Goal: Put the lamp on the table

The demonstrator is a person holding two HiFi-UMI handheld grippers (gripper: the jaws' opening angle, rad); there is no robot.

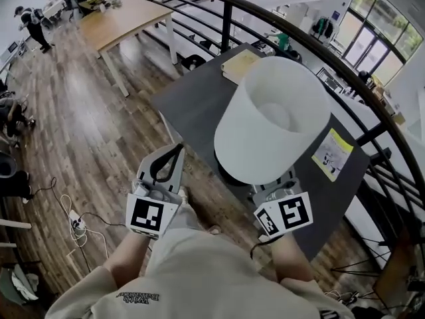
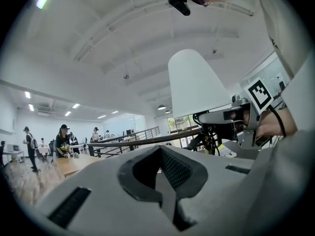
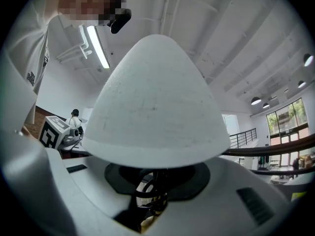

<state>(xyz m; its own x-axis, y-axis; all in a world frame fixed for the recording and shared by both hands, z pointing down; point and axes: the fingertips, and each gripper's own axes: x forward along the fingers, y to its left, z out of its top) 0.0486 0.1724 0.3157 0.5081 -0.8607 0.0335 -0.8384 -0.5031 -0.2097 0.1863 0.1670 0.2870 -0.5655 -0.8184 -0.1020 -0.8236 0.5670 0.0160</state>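
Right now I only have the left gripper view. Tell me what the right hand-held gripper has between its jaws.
Observer: The right hand-held gripper is closed on the lamp, on the dark part just under its shade.
Operator: Say what lies below the lamp.
Observer: In the head view it is over the near part of a dark table. I cannot tell whether its base touches.
Operator: Name anything else on that table.
Observer: A book lies at the far edge, clear of the lamp.
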